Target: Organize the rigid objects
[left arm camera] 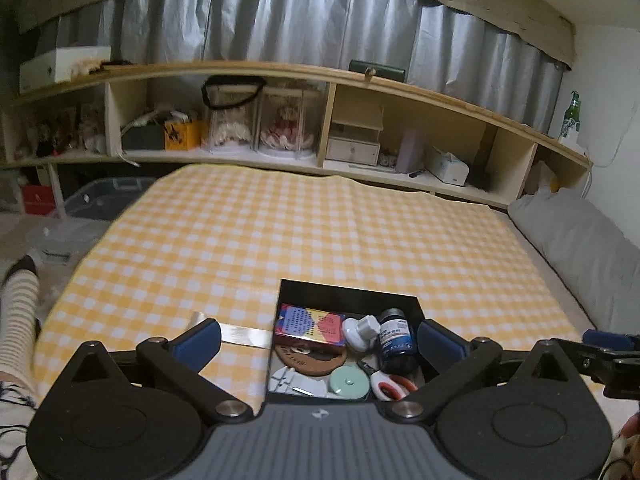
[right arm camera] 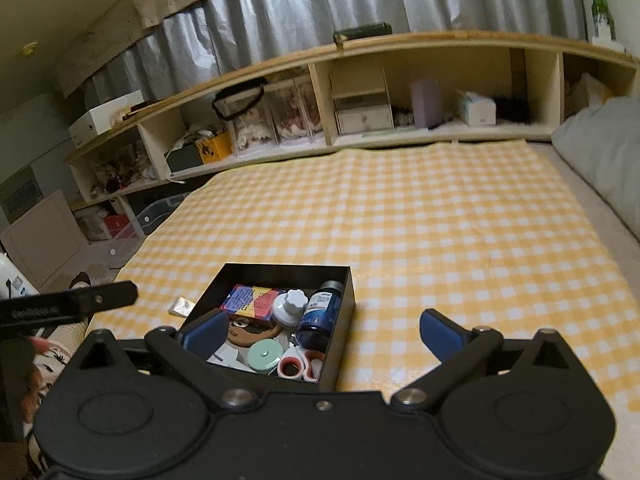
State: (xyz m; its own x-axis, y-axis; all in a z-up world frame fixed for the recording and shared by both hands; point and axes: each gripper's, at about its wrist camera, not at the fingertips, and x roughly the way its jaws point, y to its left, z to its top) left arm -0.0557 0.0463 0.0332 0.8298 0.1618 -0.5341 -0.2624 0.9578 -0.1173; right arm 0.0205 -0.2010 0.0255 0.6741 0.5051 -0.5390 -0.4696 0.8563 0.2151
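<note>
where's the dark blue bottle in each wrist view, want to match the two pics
Left wrist view: the dark blue bottle lies at the right side of the black box, low and right of centre, just inside the right finger.
Right wrist view: the bottle is left of centre, against the box's right wall.
Shared landmark: the white knobbed cap right beside the bottle, on its left.

Both wrist views look down closely, sharing the black box (left arm camera: 288,292).
</note>
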